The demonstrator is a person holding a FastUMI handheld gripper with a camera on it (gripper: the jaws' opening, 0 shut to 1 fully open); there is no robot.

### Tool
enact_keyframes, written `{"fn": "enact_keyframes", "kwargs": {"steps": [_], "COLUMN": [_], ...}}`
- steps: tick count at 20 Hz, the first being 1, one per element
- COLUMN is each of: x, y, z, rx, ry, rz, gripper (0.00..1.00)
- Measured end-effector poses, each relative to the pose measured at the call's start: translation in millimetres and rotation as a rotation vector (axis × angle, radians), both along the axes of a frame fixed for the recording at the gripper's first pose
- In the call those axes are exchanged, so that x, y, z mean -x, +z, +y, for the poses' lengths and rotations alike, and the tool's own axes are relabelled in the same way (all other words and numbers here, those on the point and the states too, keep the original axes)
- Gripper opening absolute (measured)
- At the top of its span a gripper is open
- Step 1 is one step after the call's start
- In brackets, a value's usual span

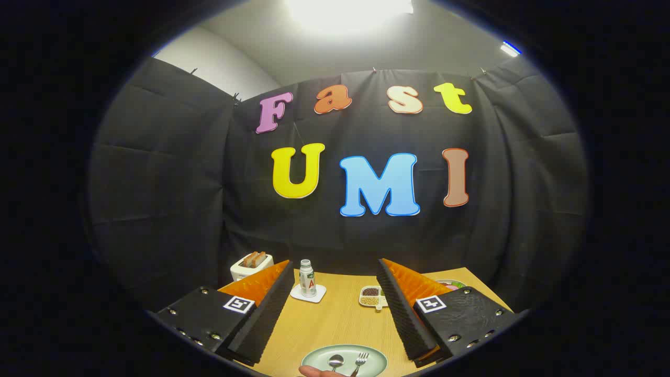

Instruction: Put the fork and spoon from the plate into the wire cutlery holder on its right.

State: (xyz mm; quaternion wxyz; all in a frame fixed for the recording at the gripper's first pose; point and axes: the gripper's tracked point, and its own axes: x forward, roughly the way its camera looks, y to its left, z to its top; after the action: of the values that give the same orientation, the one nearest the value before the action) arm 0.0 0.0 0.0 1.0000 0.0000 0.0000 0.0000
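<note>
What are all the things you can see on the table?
table: one, light wood, under everything
plate: one, pale green, between the tongs, nearest
spoon: one, silver, on the plate
fork: one, silver, on the plate beside the spoon
bottle: one, white, upright on a white coaster beyond the tongs
toaster: one, white, with toast, far corner
divided dish: one, white, holding grains
fingertip: one, at the plate's near rim
tongs: one pair, open, empty
</note>
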Motion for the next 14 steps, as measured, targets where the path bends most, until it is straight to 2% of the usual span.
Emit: {"fn": "enact_keyframes", "kwargs": {"steps": [5,14], "x": [6,25], "y": [-64,-123], "z": [-17,-53], "rx": [0.011,0.055], "ry": [-0.037,-0.133], "rz": [0.214,0.315], "gripper": [0.97,0.97]}}
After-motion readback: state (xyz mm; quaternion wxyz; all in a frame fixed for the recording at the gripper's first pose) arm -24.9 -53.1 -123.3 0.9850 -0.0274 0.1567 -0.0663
